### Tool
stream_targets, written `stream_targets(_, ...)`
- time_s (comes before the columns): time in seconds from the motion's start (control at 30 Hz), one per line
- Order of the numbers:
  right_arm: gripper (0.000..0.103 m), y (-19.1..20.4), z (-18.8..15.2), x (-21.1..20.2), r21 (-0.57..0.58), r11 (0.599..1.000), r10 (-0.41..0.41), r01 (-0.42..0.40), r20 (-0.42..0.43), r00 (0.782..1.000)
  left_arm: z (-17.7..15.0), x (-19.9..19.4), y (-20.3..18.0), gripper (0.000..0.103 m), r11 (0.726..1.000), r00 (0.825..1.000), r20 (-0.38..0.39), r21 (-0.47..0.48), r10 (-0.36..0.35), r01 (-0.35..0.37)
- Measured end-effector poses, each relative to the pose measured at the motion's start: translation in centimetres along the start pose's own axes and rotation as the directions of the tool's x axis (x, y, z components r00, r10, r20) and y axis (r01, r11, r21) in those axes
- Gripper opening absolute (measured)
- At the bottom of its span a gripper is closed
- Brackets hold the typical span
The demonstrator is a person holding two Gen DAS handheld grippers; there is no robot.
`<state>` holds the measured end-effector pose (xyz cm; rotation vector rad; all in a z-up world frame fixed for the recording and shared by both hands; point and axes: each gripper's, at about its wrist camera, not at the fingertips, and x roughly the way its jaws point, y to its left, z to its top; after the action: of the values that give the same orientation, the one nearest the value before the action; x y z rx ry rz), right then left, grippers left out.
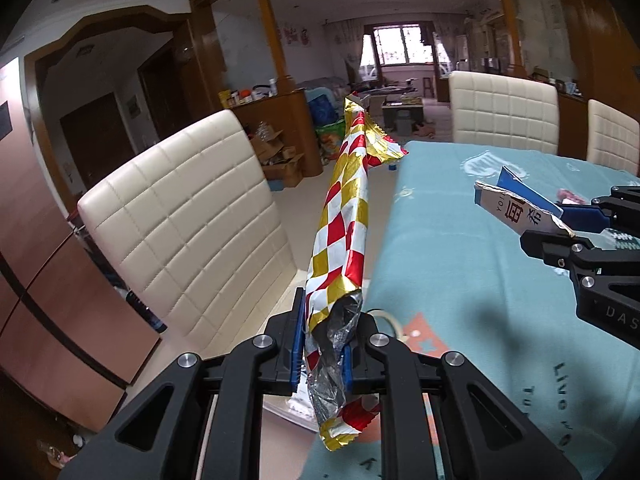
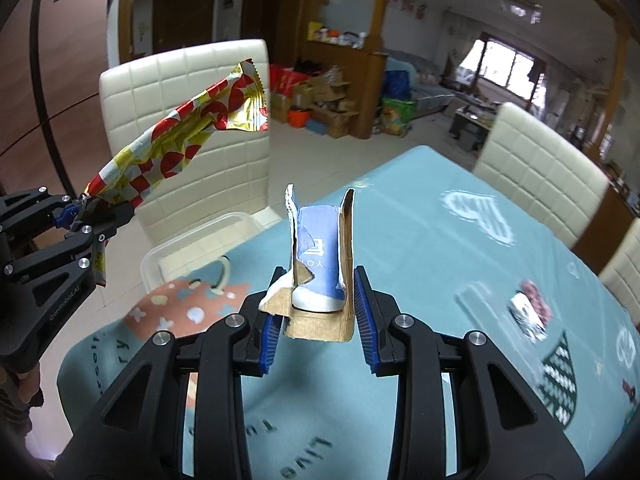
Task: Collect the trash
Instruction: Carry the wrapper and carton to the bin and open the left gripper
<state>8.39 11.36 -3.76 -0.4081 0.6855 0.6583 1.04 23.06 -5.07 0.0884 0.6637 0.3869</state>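
Left gripper (image 1: 322, 344), jaws clamped on checkered foil wrapper (image 1: 344, 216), held aloft beside the surface (image 2: 420, 240) edge. Right gripper (image 2: 316, 316), jaws clamped on torn blue carton piece (image 2: 320, 264), above the surface near clear plastic container (image 2: 192, 248).

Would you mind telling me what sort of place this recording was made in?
Most likely a home dining area open to a living room: a table with a teal tablecloth, cream padded dining chairs, and a window beyond a cluttered lounge.
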Motion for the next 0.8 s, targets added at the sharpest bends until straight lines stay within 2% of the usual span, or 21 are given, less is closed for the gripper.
stream_targets(0.27, 0.035, 2.0, 2.3, 3.8, -0.029, 0.998, 0.053, -0.054, -0.026, 0.998, -0.6, 3.8, 2.5, 0.014, 0.997, 0.996, -0.081, -0.055, 0.043, -0.047)
stream_targets(0.53, 0.035, 3.5, 4.5, 7.2, -0.052, 0.989, 0.134, -0.136, -0.042, 0.99, -0.5, 6.8, 3.3, 0.015, 0.995, 0.991, -0.115, -0.069, 0.069, -0.077)
stream_targets(0.8, 0.035, 3.9, 5.0, 8.6, -0.065, 0.981, 0.181, -0.184, -0.047, 0.982, -0.8, 8.0, 3.2, 0.015, 0.991, 0.986, -0.146, -0.098, 0.081, -0.096)
